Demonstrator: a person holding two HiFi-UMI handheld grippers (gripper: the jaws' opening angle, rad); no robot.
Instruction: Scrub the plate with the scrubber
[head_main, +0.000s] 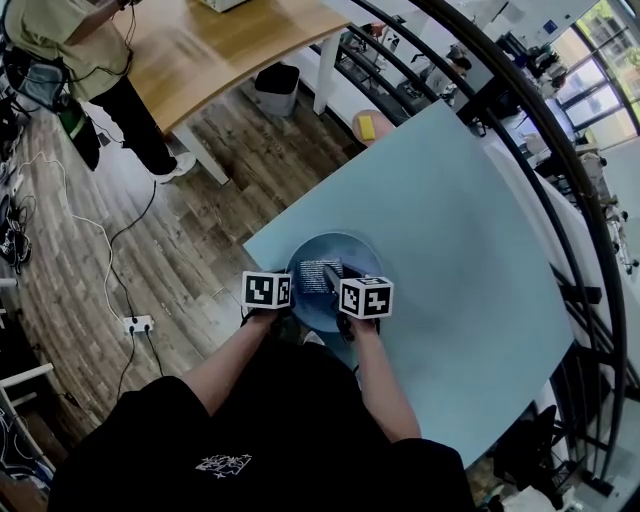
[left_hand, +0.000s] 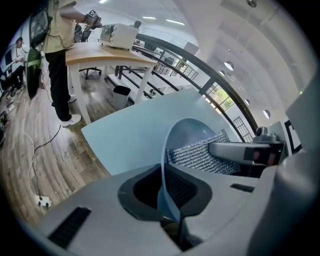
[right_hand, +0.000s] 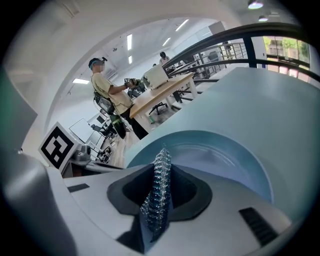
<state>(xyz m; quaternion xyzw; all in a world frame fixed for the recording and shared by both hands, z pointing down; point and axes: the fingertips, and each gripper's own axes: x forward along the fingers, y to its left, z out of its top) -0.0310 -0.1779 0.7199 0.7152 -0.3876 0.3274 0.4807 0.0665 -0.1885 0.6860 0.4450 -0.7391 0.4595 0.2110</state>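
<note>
Scrubbing, contact phase.

Head view: the blue plate sits on the pale table, near its corner and close to your body. The silvery mesh scrubber lies on the plate's inner face. Your left gripper is at the plate's left rim. Your right gripper reaches over the plate to the scrubber.

Left gripper view: the jaws stand narrow, pinched on the plate's rim, which runs edge-on between the pads. The scrubber and the right gripper show just beyond, over the plate's well. I cannot tell whether that side of the plate is raised off the table.

Right gripper view: the jaws are nearly together, clamped on the scrubber, whose mesh stands edge-on between them. The plate's well lies directly ahead.

Advice:
- Keep your left clamp firm, since the plate will likely try to slide or spin under the strokes.
- Press the mesh flat.
- Work overlapping passes from the centre out to the rim.
- Keep the right jaw tips off the plate itself.
- Use moderate force this close to the table's edge.
</note>
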